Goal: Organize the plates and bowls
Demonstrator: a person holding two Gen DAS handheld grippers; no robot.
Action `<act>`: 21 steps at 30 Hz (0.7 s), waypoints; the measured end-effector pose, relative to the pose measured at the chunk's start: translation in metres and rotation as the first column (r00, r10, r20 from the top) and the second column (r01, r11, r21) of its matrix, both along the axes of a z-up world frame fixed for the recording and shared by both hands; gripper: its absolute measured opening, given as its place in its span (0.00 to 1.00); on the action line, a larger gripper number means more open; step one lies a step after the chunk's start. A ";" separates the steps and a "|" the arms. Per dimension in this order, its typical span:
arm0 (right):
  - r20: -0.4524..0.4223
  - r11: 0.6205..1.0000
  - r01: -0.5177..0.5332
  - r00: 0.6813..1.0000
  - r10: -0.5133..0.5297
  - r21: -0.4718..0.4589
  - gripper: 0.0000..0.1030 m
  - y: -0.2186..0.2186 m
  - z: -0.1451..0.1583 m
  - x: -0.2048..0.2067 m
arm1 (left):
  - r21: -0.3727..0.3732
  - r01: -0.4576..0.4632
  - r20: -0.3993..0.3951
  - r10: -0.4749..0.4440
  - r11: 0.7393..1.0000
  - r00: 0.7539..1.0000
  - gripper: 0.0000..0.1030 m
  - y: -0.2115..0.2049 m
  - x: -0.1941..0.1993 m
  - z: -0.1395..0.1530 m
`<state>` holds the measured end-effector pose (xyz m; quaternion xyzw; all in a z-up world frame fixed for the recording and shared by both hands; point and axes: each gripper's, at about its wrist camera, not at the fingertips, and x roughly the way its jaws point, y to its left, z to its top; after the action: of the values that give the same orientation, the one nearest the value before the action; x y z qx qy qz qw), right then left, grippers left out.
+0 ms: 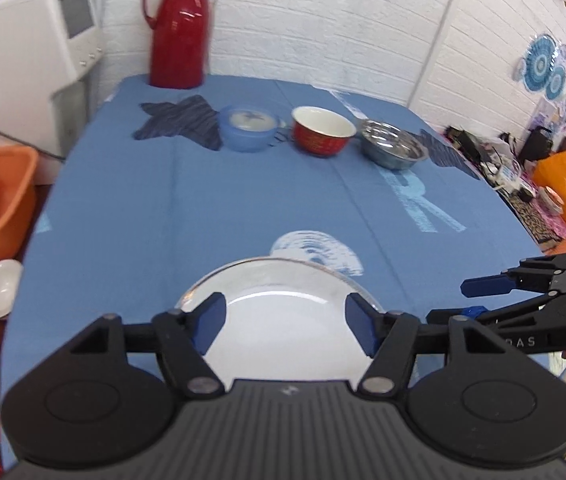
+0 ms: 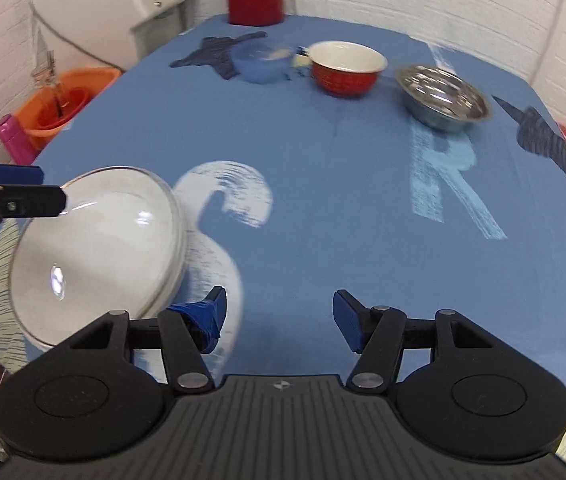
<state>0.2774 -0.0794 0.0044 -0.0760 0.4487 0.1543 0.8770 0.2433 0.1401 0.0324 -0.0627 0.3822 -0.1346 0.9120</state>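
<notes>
The glass plate (image 1: 283, 312) sits low in the left wrist frame, between the left gripper (image 1: 285, 326) fingers, which are spread wide and grip nothing. The right gripper (image 2: 279, 318) is likewise spread and empty, just right of the plate. A broad bare stretch of blue tablecloth (image 2: 343, 208) fills mid-frame. Along the top sit the blue bowl (image 1: 248, 128), red bowl (image 1: 321, 131) and steel bowl (image 1: 394, 148).

Both units same build: matte black plastic left gripper (image 1: 285, 326) and right gripper (image 2: 279, 318), ribbed grey base, silver pivot screws, blue pads (image 2: 349, 320); left pad on the right one tape-wrapped.
</notes>
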 end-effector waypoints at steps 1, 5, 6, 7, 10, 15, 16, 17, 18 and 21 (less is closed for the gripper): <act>-0.013 0.999 0.037 0.999 -0.037 0.007 0.43 -0.015 -0.001 0.008 | -0.003 0.017 -0.013 -0.017 1.000 1.000 0.64 -0.009 0.011 0.000; -0.044 0.982 0.179 0.983 -0.177 0.058 0.44 -0.075 0.004 0.057 | -0.078 0.054 -0.100 -0.062 0.996 0.993 0.66 -0.053 0.075 0.000; -0.038 0.974 0.211 0.977 -0.209 0.076 0.44 -0.087 0.008 0.072 | -0.102 0.048 -0.129 -0.061 0.994 0.990 0.66 -0.066 0.096 -0.001; -0.028 0.967 0.235 0.972 -0.234 0.093 0.44 -0.098 0.012 0.087 | -0.126 0.028 -0.160 -0.048 0.992 0.986 0.66 -0.080 0.120 -0.002; 0.026 0.948 0.288 0.955 -0.294 0.136 0.44 -0.122 0.025 0.139 | -0.195 -0.046 -0.228 0.000 0.980 0.974 0.66 -0.117 0.182 -0.011; 0.098 0.929 0.322 0.934 -0.343 0.184 0.45 -0.136 0.026 0.224 | -0.296 -0.226 -0.287 0.140 0.928 0.948 0.66 -0.159 0.256 -0.036; 0.097 0.932 0.314 0.937 -0.334 0.183 0.45 -0.137 0.022 0.240 | -0.300 -0.258 -0.291 0.170 0.918 0.942 0.66 -0.165 0.266 -0.040; 0.093 0.938 0.302 0.943 -0.321 0.172 0.46 -0.136 0.016 0.257 | -0.301 -0.291 -0.297 0.201 0.908 0.934 0.66 -0.170 0.276 -0.044; 0.081 0.942 0.296 0.947 -0.311 0.157 0.46 -0.135 0.010 0.271 | -0.298 -0.315 -0.300 0.225 0.901 0.927 0.66 -0.174 0.284 -0.048; 0.051 0.948 0.296 0.952 -0.303 0.113 0.46 -0.132 -0.012 0.303 | -0.296 -0.365 -0.327 0.266 0.883 0.907 0.66 -0.182 0.304 -0.059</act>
<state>0.5807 -0.2119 -0.0076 0.0335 0.4166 0.0397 0.9076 0.5473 -0.0424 -0.0265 -0.3041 0.4601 -0.0385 0.8333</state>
